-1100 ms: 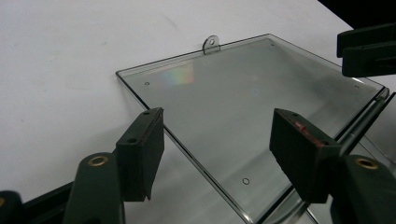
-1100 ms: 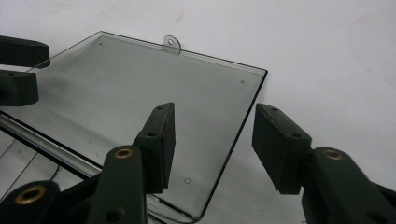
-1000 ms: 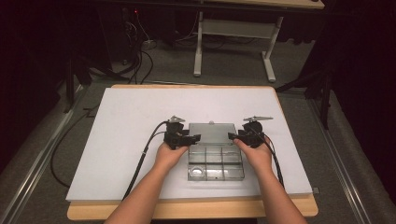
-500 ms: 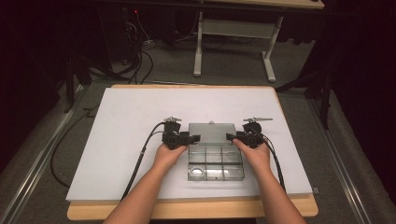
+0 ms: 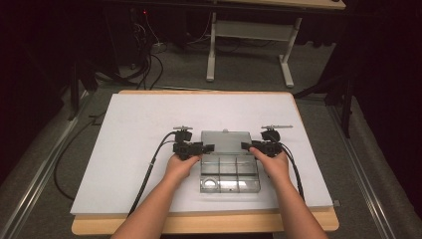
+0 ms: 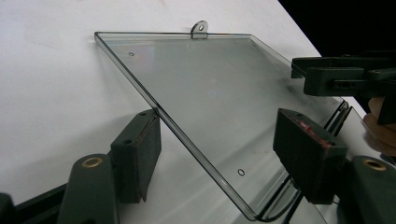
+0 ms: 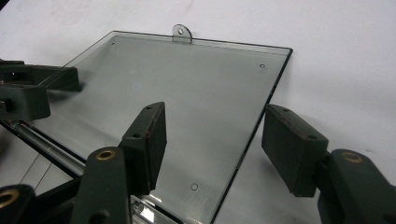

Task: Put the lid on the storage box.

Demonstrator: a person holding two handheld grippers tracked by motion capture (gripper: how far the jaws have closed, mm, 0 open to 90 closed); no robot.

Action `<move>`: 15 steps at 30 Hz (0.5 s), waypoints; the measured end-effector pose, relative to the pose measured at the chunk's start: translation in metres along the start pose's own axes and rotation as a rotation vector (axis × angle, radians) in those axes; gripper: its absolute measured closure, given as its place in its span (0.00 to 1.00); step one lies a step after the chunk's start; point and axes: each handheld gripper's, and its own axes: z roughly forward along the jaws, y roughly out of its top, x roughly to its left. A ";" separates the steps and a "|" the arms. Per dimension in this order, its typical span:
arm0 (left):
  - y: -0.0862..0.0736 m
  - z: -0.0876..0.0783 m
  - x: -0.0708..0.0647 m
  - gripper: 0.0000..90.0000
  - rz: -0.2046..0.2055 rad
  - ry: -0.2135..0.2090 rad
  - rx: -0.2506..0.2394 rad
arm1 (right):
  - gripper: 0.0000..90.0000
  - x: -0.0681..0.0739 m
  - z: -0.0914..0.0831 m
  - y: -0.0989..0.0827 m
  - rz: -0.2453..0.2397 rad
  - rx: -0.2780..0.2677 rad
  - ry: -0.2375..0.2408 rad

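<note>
On the white board (image 5: 149, 129) that covers the wooden table (image 5: 308, 229), a clear plastic compartment box (image 5: 230, 174) is set near the person's edge, with its lid (image 5: 226, 142) swung open and laid flat on the far side. The lid is seen as a smoky transparent sheet with a small hanging tab (image 6: 200, 29) at its far rim, and the hinge line is found at the near end, where the divided tray begins. The tray is split into a grid of compartments, and a small round item, too blurred to be named, is seen in the near left one.

The left gripper (image 5: 208, 148) is held level at the left edge of the lid. In the left gripper view its two black jaws are spread wide, one on the board side and one over the lid, so that the lid's edge (image 6: 187, 140) runs between them; no pad is pressed on the plastic.

The right gripper (image 5: 245, 146) is held in mirror fashion at the lid's right edge. Its jaws have just been opening, and in the right gripper view they are seen standing well apart, the lid's right edge (image 7: 252, 135) lying between them with a clear gap to each pad.

Both grippers are carried by bare hands, and a black cable (image 5: 149, 174) is trailed from the left one across the board
</note>
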 end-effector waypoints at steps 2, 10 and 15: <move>0.000 0.000 0.000 0.37 0.001 -0.001 0.001 | 0.45 0.000 0.000 0.000 0.002 -0.001 0.004; 0.001 -0.002 -0.004 0.38 0.025 0.017 -0.006 | 0.45 -0.002 0.000 0.000 0.011 -0.002 0.016; 0.001 -0.003 -0.006 0.40 0.044 0.026 -0.014 | 0.45 -0.002 0.000 0.001 0.009 -0.011 0.018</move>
